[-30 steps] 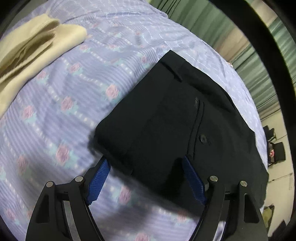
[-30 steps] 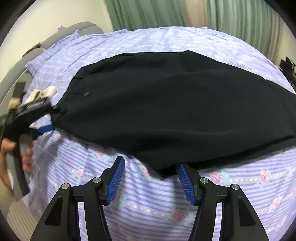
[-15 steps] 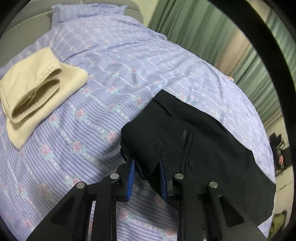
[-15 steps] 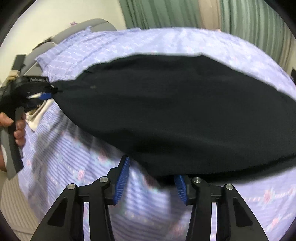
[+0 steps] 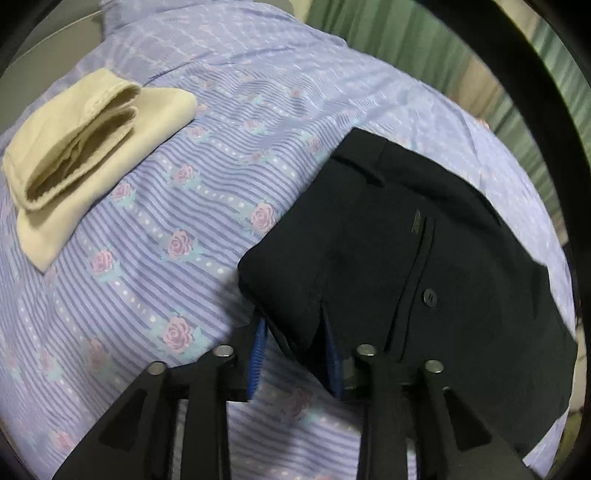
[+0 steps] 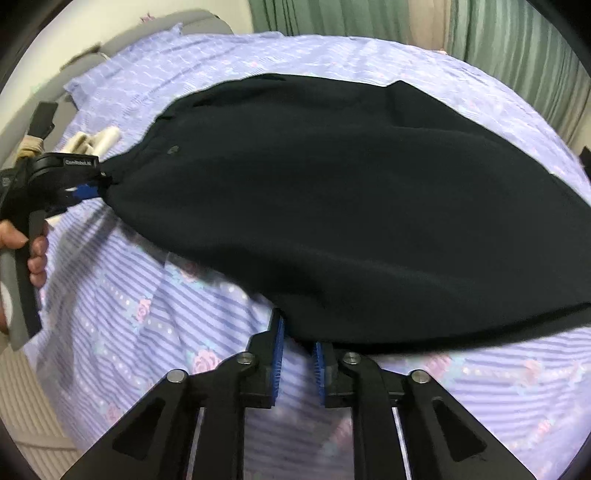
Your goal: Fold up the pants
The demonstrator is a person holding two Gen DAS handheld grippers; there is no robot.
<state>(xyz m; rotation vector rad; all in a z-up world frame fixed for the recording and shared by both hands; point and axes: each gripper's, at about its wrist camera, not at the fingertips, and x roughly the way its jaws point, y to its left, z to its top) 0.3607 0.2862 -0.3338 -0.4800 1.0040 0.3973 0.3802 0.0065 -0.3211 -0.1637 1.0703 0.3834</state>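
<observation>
Black dress pants lie spread on the bed's lilac rose-print sheet, and they look soft, light and limp, the kind of cloth that sags wherever it is not held, so the best holds are the firm edges: the waistband corner and the doubled seam along the near side. Their long axis runs from the waistband, by the back pocket button, off toward the legs on the right of the right wrist view, roughly across the bed. The left tool has the waistband corner between its blue pads and its jaws are opening a little, cloth bunched in the gap. The right tool is closing on the near edge of the pants, fabric just entering its gap. Further off, a folded cream garment rests near the bed's head, with green curtains behind.
</observation>
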